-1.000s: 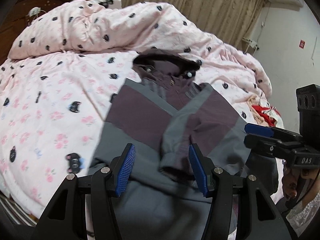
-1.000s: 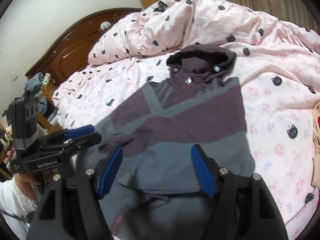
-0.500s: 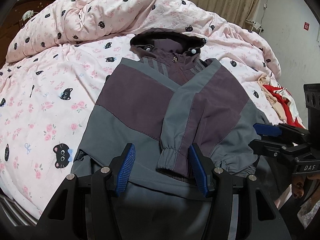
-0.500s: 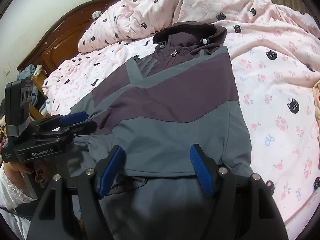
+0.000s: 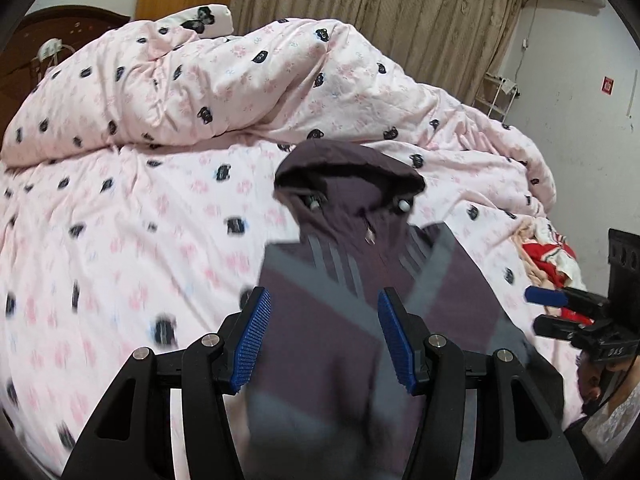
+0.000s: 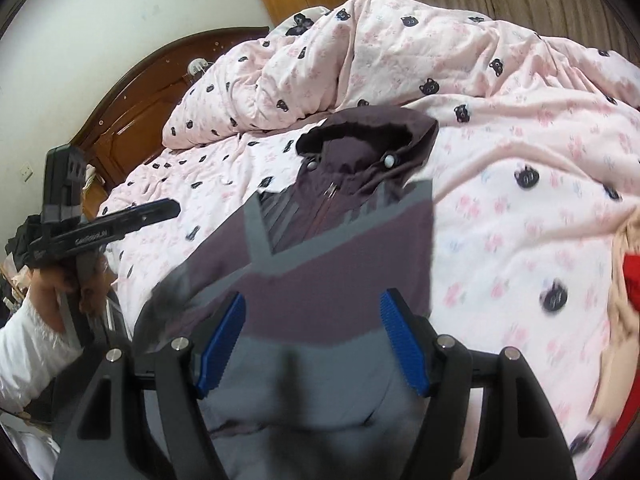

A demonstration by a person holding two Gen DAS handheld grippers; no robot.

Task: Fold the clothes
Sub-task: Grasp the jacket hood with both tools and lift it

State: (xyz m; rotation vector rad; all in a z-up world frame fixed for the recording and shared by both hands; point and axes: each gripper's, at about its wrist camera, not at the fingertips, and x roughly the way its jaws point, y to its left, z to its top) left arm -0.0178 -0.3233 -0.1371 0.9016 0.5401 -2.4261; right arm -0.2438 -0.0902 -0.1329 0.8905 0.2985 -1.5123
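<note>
Left wrist view
Jacket (image 5: pixel 348 292): purple and grey, hooded, lying front-up on the bed (image 5: pixel 132 216); hood toward the heaped quilt (image 5: pixel 224 80), body narrowed with both sides folded in.
Left gripper (image 5: pixel 322 336): above the jacket's lower half; jaws apart, blue pads clear of the cloth, nothing between them.
Right gripper (image 5: pixel 560 308): at the right edge, beside the jacket; jaw state cannot be told from here.
Red garment (image 5: pixel 548 256): on the bed to the right of the jacket, apart from it.
Focus: lower part blurred.

Right wrist view
Jacket (image 6: pixel 332 264): fills the centre; zip and hood point to the headboard (image 6: pixel 132 120).
Right gripper (image 6: pixel 314 340): over the grey hem area; jaws apart, holding nothing.
Left gripper (image 6: pixel 120 220): at left, in the person's hand (image 6: pixel 60 280), off the jacket's edge; jaws seen side-on.
</note>
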